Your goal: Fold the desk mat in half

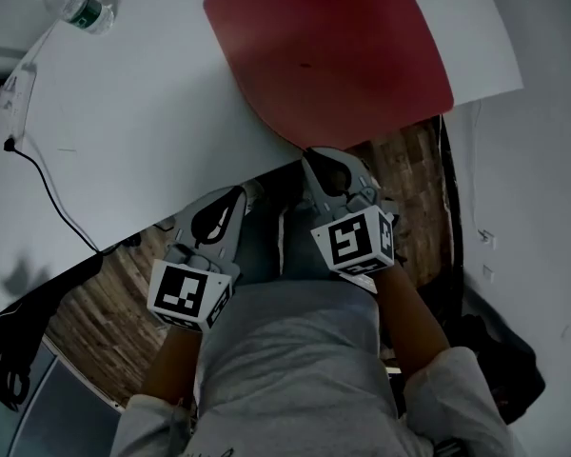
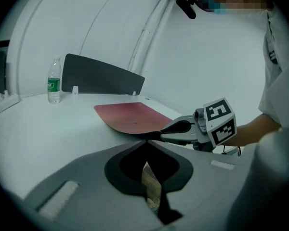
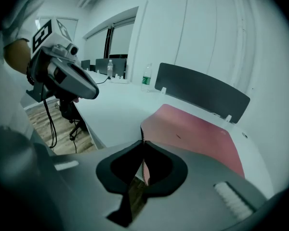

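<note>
Pinching the near edge of the red desk mat, the right gripper has its jaws closed on the thin sheet where it overhangs the white table. Rest of mat lies on the tabletop, right side. Left gripper hangs just off the table's near edge, apart from the mat. Jaws seemingly together and empty, though light is dim. Water bottle stands at far left.

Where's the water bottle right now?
In the head view the bottle sits at the top left of the white table, well left of the red mat.
</note>
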`<state>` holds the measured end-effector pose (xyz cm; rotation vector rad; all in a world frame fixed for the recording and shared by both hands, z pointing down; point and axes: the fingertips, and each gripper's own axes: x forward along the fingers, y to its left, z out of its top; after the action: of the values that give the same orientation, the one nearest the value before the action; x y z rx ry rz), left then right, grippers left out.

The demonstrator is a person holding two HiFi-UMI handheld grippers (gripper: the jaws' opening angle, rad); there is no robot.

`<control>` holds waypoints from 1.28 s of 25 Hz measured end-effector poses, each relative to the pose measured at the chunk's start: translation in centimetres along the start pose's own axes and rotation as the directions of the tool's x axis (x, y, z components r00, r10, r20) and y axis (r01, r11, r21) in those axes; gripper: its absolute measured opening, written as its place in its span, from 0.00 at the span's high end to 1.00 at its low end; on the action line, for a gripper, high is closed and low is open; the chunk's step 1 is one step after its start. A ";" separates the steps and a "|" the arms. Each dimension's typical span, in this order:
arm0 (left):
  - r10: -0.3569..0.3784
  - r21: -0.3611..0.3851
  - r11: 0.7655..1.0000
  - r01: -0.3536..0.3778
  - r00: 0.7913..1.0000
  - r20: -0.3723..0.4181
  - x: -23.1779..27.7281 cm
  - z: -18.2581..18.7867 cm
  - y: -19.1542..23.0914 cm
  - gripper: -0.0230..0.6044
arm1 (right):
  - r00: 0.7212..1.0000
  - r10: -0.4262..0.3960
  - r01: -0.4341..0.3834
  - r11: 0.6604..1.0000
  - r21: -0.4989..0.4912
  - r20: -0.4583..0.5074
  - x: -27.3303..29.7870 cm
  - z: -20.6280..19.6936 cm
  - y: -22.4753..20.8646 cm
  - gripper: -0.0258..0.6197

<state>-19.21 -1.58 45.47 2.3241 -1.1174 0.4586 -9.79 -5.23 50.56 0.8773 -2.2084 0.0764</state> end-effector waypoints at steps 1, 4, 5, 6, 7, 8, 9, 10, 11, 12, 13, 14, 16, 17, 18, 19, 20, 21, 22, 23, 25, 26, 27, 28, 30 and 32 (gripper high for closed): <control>-0.007 0.017 1.000 0.007 1.000 0.001 0.1 0.6 -0.3 0.93 | 1.000 -0.003 0.003 1.000 0.020 0.009 -0.4 0.1 -0.6 0.93; -0.020 0.056 0.998 0.020 1.000 0.002 0.8 2.0 -1.1 0.93 | 0.999 -0.005 0.001 0.996 0.090 0.049 -1.3 0.5 -2.5 0.93; -0.023 0.063 0.998 0.023 1.000 0.002 1.1 2.3 -1.3 0.93 | 0.998 -0.005 -0.003 0.993 0.114 0.066 -1.6 0.7 -3.2 0.93; -0.024 0.069 0.997 0.024 1.000 0.001 1.4 2.6 -1.6 0.93 | 0.996 -0.003 -0.009 0.990 0.140 0.084 -1.9 0.9 -3.9 0.93; -0.024 0.075 0.997 0.024 1.000 0.002 1.7 2.9 -1.9 0.93 | 0.995 0.000 -0.017 0.986 0.166 0.100 -2.2 0.9 -4.5 0.93; -0.021 0.083 0.996 0.021 1.000 0.003 2.1 3.3 -2.3 0.93 | 0.994 0.002 -0.023 0.982 0.188 0.114 -2.6 0.9 -5.2 0.93; -0.015 0.091 0.996 0.015 1.000 0.006 2.5 3.7 -2.6 0.93 | 0.992 0.003 -0.029 0.979 0.204 0.126 -2.9 0.9 -5.9 0.93; -0.006 0.096 0.995 0.005 1.000 0.011 3.0 4.2 -2.9 0.93 | 0.990 0.005 -0.035 0.976 0.215 0.139 -3.3 0.8 -6.6 0.93; 0.006 0.097 0.995 -0.008 1.000 0.015 3.5 4.6 -3.1 0.93 | 0.989 0.006 -0.040 0.974 0.221 0.150 -3.6 0.7 -7.3 0.93; 0.019 0.092 0.996 -0.020 1.000 0.018 4.0 4.9 -3.4 0.93 | 0.987 0.010 -0.046 0.973 0.226 0.161 -3.9 0.6 -7.9 0.93; 0.029 0.082 0.996 -0.031 0.999 0.018 4.5 5.2 -3.8 0.93 | 0.985 0.015 -0.055 0.971 0.232 0.170 -4.2 0.4 -8.6 0.93; 0.037 0.067 0.997 -0.038 0.999 0.017 5.0 5.4 -4.2 0.93 | 0.984 0.021 -0.064 0.969 0.238 0.178 -4.5 0.2 -9.2 0.93; 0.046 0.037 0.998 -0.046 0.999 0.015 6.1 5.8 -5.3 0.93 | 0.980 0.033 -0.082 0.965 0.250 0.194 -5.1 -0.2 -10.8 0.93; 0.051 0.026 0.998 -0.051 0.999 0.015 6.7 6.1 -5.8 0.93 | 0.979 0.036 -0.087 0.963 0.255 0.200 -5.4 -0.4 -11.7 0.93; 0.057 0.019 0.998 -0.057 0.998 0.016 7.3 6.4 -6.2 0.93 | 0.978 0.036 -0.090 0.962 0.259 0.204 -5.6 -0.7 -12.7 0.93; 0.063 0.015 0.998 -0.063 0.998 0.017 8.0 6.7 -6.7 0.93 | 0.978 0.037 -0.091 0.961 0.262 0.205 -5.9 -1.1 -13.6 0.93; 0.068 0.011 0.998 -0.069 0.998 0.018 8.6 6.9 -7.0 0.93 | 0.978 0.038 -0.093 0.960 0.265 0.207 -6.1 -1.5 -14.5 0.93; 0.073 0.010 0.997 -0.073 0.997 0.018 9.1 7.2 -7.4 0.93 | 0.977 0.040 -0.096 0.959 0.267 0.208 -6.3 -1.9 -15.2 0.93; 0.077 0.009 0.997 -0.077 0.997 0.019 9.7 7.4 -7.9 0.93 | 0.977 0.043 -0.099 0.959 0.267 0.208 -6.4 -2.2 -16.0 0.93; 0.081 0.010 0.997 -0.081 0.997 0.020 10.3 7.7 -8.3 0.93 | 0.977 0.046 -0.102 0.958 0.267 0.208 -6.6 -2.6 -16.6 0.93; 0.089 0.012 0.996 -0.089 0.996 0.025 11.5 8.4 -9.1 0.93 | 0.977 0.050 -0.107 0.957 0.271 0.208 -6.9 -3.5 -17.9 0.93; 0.092 0.013 0.996 -0.092 0.995 0.028 12.0 8.6 -9.5 0.93 | 0.977 0.051 -0.108 0.955 0.276 0.207 -7.0 -4.0 -18.5 0.93; 0.095 0.014 0.995 -0.095 0.995 0.030 12.6 8.9 -9.9 0.93 | 0.978 0.051 -0.109 0.954 0.281 0.204 -7.1 -4.5 -19.0 0.93; 0.097 0.016 0.995 -0.097 0.995 0.030 13.0 9.0 -10.3 0.93 | 0.978 0.051 -0.109 0.951 0.288 0.201 -7.2 -5.1 -19.5 0.93; 0.101 0.016 0.995 -0.101 0.995 0.025 13.8 9.1 -11.1 0.93 | 0.980 0.049 -0.108 0.946 0.306 0.194 -7.3 -6.2 -20.4 0.93; 0.105 0.015 0.994 -0.105 0.994 0.016 14.5 9.1 -11.7 0.93 | 0.982 0.043 -0.102 0.941 0.323 0.185 -7.4 -7.4 -21.4 0.93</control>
<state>-0.42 -9.69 41.87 2.2940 -1.2515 0.4911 11.53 -15.07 46.58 1.0156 -2.4362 0.4330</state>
